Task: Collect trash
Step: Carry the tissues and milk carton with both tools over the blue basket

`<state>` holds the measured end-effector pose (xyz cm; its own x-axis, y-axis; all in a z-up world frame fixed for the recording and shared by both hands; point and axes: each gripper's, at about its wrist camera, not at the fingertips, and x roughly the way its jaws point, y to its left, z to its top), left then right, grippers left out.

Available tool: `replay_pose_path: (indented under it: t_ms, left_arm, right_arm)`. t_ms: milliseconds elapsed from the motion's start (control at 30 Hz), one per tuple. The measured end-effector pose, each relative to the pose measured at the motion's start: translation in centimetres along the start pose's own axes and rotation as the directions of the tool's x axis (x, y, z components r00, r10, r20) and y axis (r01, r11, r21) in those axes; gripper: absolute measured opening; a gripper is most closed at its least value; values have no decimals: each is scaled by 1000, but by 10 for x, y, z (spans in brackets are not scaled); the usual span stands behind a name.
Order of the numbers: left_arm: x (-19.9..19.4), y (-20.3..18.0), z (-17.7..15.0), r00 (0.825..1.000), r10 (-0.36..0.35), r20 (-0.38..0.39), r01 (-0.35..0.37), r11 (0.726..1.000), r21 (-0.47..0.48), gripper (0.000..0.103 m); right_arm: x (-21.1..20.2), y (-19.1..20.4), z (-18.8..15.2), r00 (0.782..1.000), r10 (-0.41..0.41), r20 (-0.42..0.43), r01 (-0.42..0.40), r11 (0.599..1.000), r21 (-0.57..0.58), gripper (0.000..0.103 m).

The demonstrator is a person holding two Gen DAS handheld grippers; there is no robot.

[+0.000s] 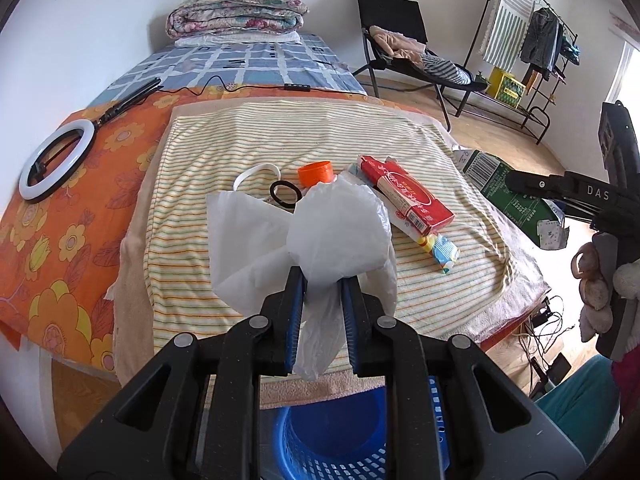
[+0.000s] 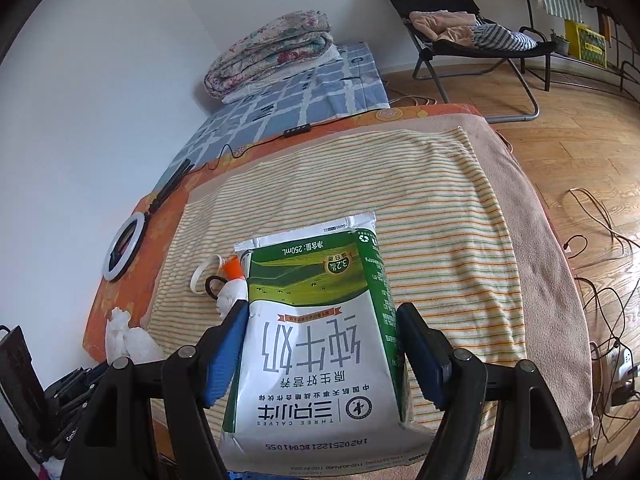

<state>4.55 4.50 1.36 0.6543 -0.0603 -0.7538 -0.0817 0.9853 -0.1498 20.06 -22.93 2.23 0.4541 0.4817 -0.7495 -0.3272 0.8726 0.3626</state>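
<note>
Left wrist view: left gripper (image 1: 320, 280) has its fingers (image 1: 295, 312) pinched on a crumpled white plastic bag (image 1: 340, 232), the loose tail hanging down between them; a white tissue (image 1: 244, 240) bunches beside the bag and looks caught in the same grip, though I cannot be sure. The blue basket (image 1: 332, 432) sits directly beneath, at the edge of the table (image 1: 440, 140), so the bag is probably held here to be dropped straight in. Left on the striped cloth: a red box (image 1: 404, 196), an orange cap (image 1: 316, 172), a black ring (image 1: 285, 193), a white band (image 1: 256, 172), a small sweet wrapper (image 1: 440, 252). The other gripper shows at far right carrying a green carton. Right wrist view: right gripper (image 2: 320, 332) is spread wide, fingers (image 2: 224, 352) pressed against both sides of the milk carton (image 2: 320, 340), which hangs upside down, clear of the cloth. A wide hold suits a flattened, springy carton. A sliver of blue at the bottom edge suggests the basket lies just below.
</note>
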Motion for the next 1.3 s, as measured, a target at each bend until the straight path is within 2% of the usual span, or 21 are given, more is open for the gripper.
replay_pose_path:
  t_ms: [333, 600, 1000, 1300]
  left_arm:
    - [-33, -18, -46, 1000, -18, -12, 18, 999, 33, 18]
    - [-35, -29, -87, 997, -44, -63, 46, 998, 32, 18]
    - [-14, -31, -141, 984, -59, -169, 62, 998, 14, 18]
    - [5, -28, -169, 969, -44, -242, 49, 999, 15, 18]
  right_arm:
    - [-48, 25, -69, 1000, 10, 17, -8, 993, -120, 76]
    - [-63, 38, -124, 1000, 19, -16, -22, 982, -186, 76]
    - [-55, 50, -196, 994, -8, -105, -20, 966, -259, 76]
    - [-35, 48, -226, 986, -46, -162, -2, 960, -281, 76]
